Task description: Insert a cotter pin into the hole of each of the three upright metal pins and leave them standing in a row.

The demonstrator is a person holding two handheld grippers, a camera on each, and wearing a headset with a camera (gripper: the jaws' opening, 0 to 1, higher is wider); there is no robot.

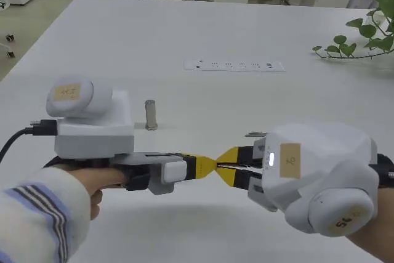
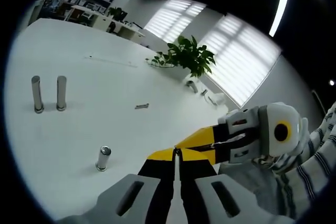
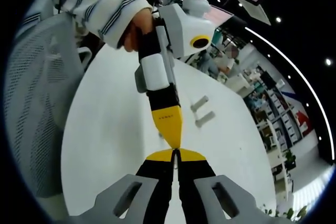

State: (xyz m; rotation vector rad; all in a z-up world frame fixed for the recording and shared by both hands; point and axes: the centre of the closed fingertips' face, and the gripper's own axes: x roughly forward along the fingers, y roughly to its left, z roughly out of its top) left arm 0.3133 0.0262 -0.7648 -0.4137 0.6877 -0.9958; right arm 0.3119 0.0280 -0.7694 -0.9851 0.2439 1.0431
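The left gripper point(image 2: 177, 153) and right gripper point(image 3: 176, 153) meet tip to tip, both with jaws pressed narrow; whether anything is pinched is too small to tell. Beyond stand three metal pins point(image 2: 61, 93), with a cotter pin point(image 2: 142, 106) lying loose nearby. This looks like a regrip, and the next move calls for fine alignment with a pin's hole.

Mostly matt plastic, bit of shiny metal

The upright pins point(image 2: 61, 93) are smooth bare metal with a dull shine, table point(image 1: 184, 29) is smooth matt white, left gripper point(image 2: 177, 153) and right gripper point(image 3: 176, 153) have matt white plastic shells, and the sleeve point(image 1: 37, 220) is soft striped knit.
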